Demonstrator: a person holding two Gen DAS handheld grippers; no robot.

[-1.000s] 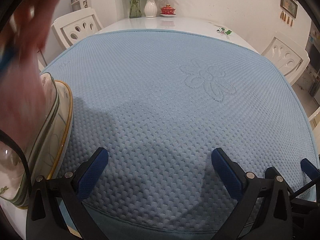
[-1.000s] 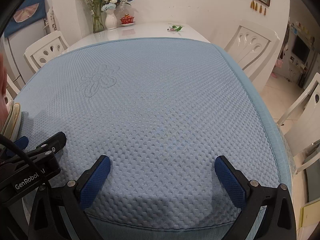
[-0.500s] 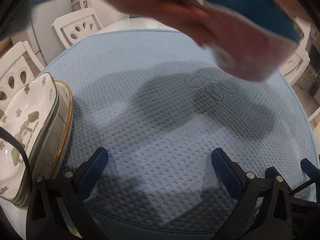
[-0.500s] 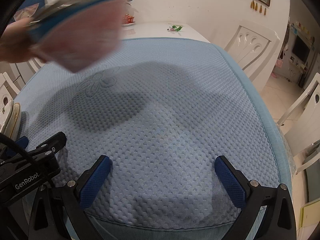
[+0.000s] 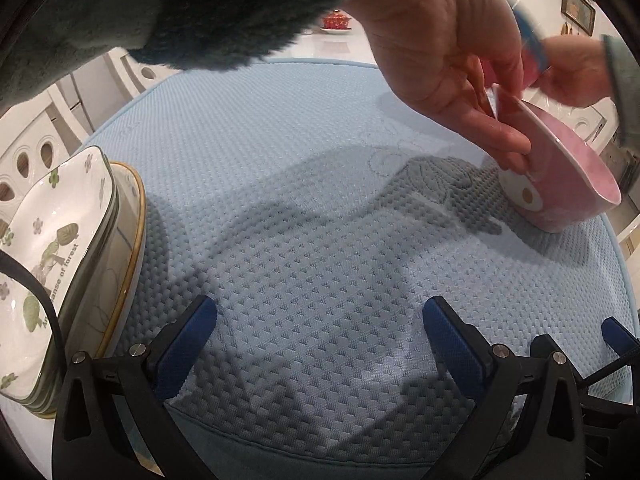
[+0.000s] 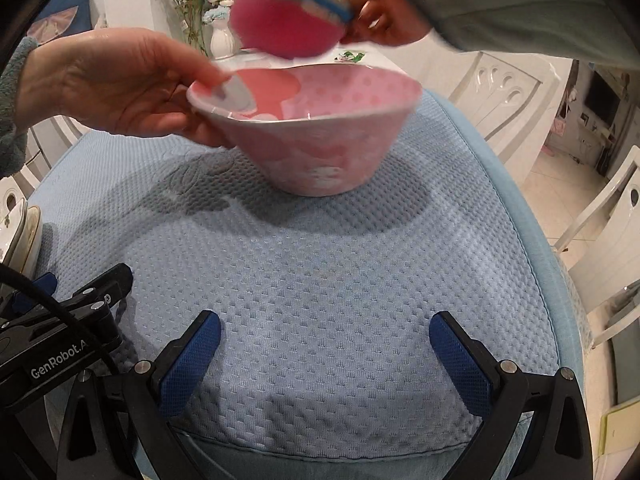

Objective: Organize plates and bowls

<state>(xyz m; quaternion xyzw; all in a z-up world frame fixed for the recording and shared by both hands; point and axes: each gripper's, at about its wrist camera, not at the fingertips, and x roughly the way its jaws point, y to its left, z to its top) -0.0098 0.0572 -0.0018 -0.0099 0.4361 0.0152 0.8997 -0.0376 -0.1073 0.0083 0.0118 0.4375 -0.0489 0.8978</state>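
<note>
**Bowls arriving over a mostly open mat**

At the mat's left edge a stack of plates [image 5: 60, 256] is sitting, a white square dish with green leaf prints on top and a gold-rimmed plate beneath — it is crowding the left gripper [image 5: 318, 344] on that side. This gripper is resting low near the mat's near edge with its blue-padded fingers [image 5: 186, 346] spread wide and nothing between them. Ahead of it the blue quilted mat [image 5: 304, 216] is lying bare through the middle, shaded only by a fuzzy dark sleeve [image 5: 192, 4] reaching across overhead.

Further right, a bare hand [image 6: 120, 84] is gripping the rim of a pink bowl [image 6: 316, 136], which is sitting tilted at the mat's centre, toward the far right corner as the left wrist view shows it. Whether its base is fully down, I cannot tell. Above it a second hand [image 6: 376, 20] is holding a blurred, blue-rimmed red bowl [image 6: 288, 24] in the air.

The right gripper [image 6: 326, 364] is waiting near the mat's near edge, fingers wide apart and empty — open mat running from it to the pink bowl. White chairs [image 6: 508, 96] are standing beyond the right edge.
</note>
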